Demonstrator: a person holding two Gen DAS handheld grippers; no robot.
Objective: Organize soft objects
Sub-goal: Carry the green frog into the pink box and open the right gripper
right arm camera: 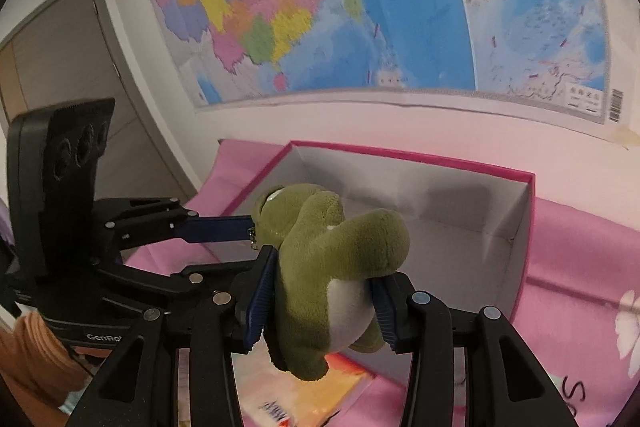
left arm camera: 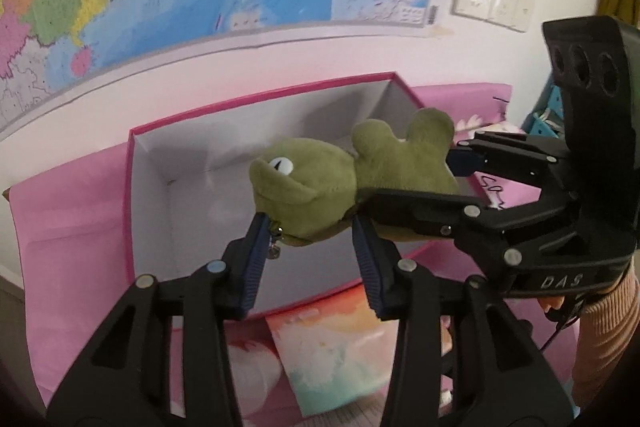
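right claw [right arm camera: 320, 297] clenched on green frog toy [right arm camera: 320, 263], pads pressing body. left claw [left arm camera: 310, 247] grips frog head [left arm camera: 300, 187] from its side. toy hangs in air above open pink box [left arm camera: 168, 147], box just ahead of both claws, on pink sheet [right arm camera: 568, 259]. wall map [right arm camera: 400, 7] beyond.

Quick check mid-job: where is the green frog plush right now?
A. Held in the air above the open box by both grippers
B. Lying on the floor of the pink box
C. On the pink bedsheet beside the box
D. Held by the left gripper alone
A: the frog plush hangs over the open pink box, with the right gripper clamped on its body and the left gripper at its head.
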